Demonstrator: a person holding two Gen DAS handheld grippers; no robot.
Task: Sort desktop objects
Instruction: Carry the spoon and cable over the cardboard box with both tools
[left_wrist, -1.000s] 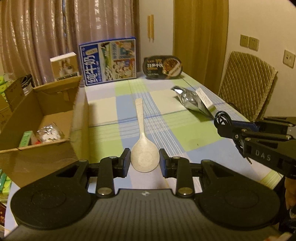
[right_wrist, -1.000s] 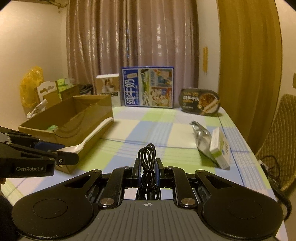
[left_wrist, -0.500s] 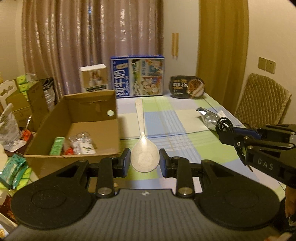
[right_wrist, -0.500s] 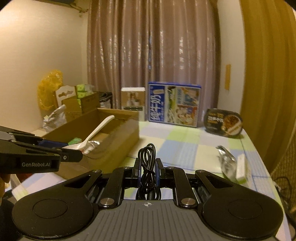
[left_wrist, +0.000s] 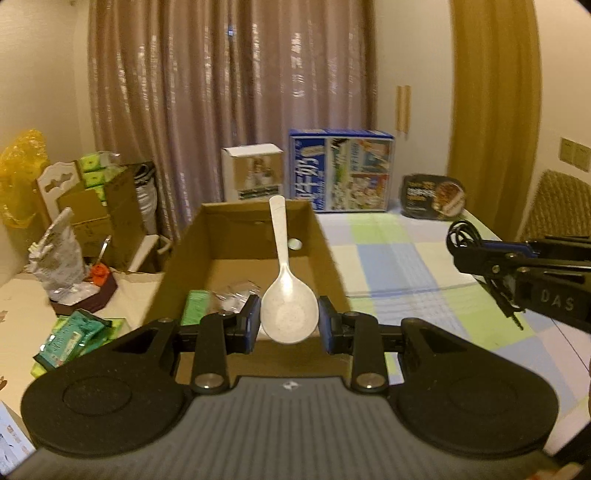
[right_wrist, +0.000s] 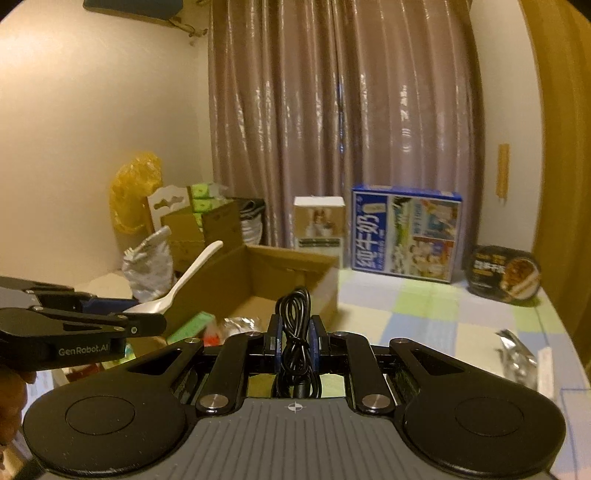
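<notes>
Jaws of left gripper (left_wrist: 289, 325) clamp a white spoon (left_wrist: 286, 291) by its bowl; right gripper (right_wrist: 294, 347) jaws pinch a coiled black cable (right_wrist: 295, 332). Open cardboard box (left_wrist: 325, 240) lies directly ahead on the bench (left_wrist: 391, 251), a milk carton (left_wrist: 341, 171) upright behind it.

Cardboard box (left_wrist: 325, 236): top open, floor partly covered by packets (left_wrist: 221, 295). Tabletop (left_wrist: 399, 258) right of box: bare. Cartons (left_wrist: 341, 170) block far edge.

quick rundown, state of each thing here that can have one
left claw: shut on the white spoon, held above the cardboard box
right claw: shut on the black cable, coiled
cardboard box: open-topped, small items inside
blue milk carton box: upright, closed
black meal tray: sealed, propped up
silver pouch: lying on the table
</notes>
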